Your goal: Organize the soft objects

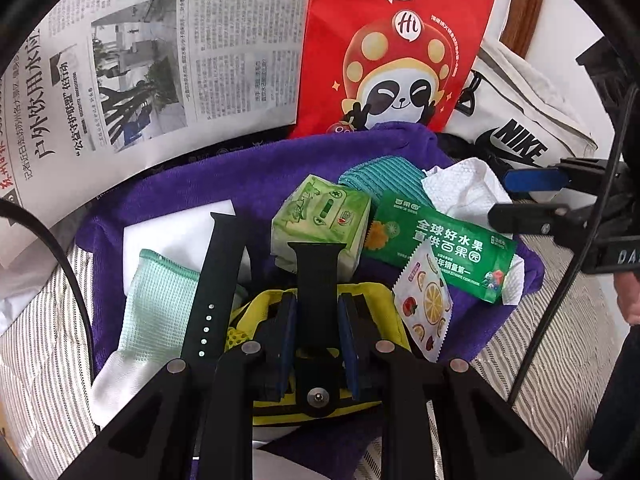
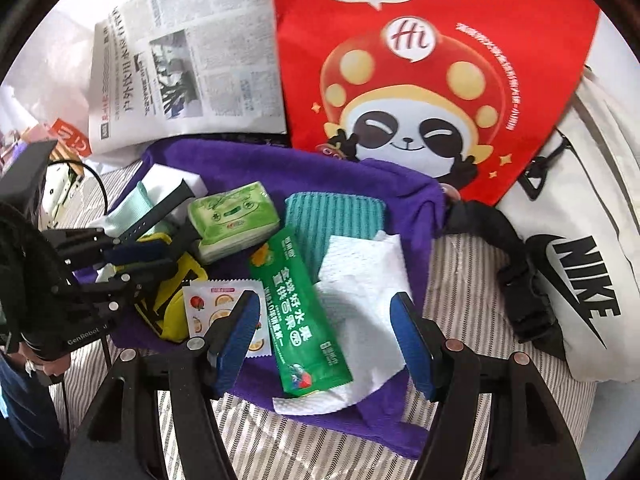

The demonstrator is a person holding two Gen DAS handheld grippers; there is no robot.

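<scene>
- Left hand-held gripper [image 1: 317,332]: jaws narrow, clamped on a black watch strap piece [image 1: 318,276] that sticks out forward past the pads.
- A second, longer black strap with holes [image 1: 214,280] lies just left of it, resting on a mint waffle cloth [image 1: 154,304] and a white pad [image 1: 176,232].
- Beneath the left hand-held gripper sits a yellow pouch [image 1: 380,304], partly hidden by the jaws.
- Right hand-held gripper [image 2: 326,340]: jaws wide, nothing pressed between the pads; it hangs over a green sachet [image 2: 304,312] and a white paper towel [image 2: 360,280].
- All of these lie on a purple towel [image 2: 224,160] spread over a striped sheet [image 2: 460,272]; I cannot tell what carries the sheet.
- On the towel: a green tissue pack [image 2: 232,216] near the centre, a teal ribbed cloth [image 2: 332,216] to its right, a small fruit-print sachet [image 2: 208,300] to the near left of the green sachet.
- The green sachet overlaps the paper towel's left edge.
- Far side: a newspaper [image 2: 188,72] at left, a red panda-print bag [image 2: 432,80] at right, its lower edge meeting the towel.
- Right: a white Nike bag [image 2: 580,280] with a black buckle strap [image 2: 516,280] lying across the sheet.
</scene>
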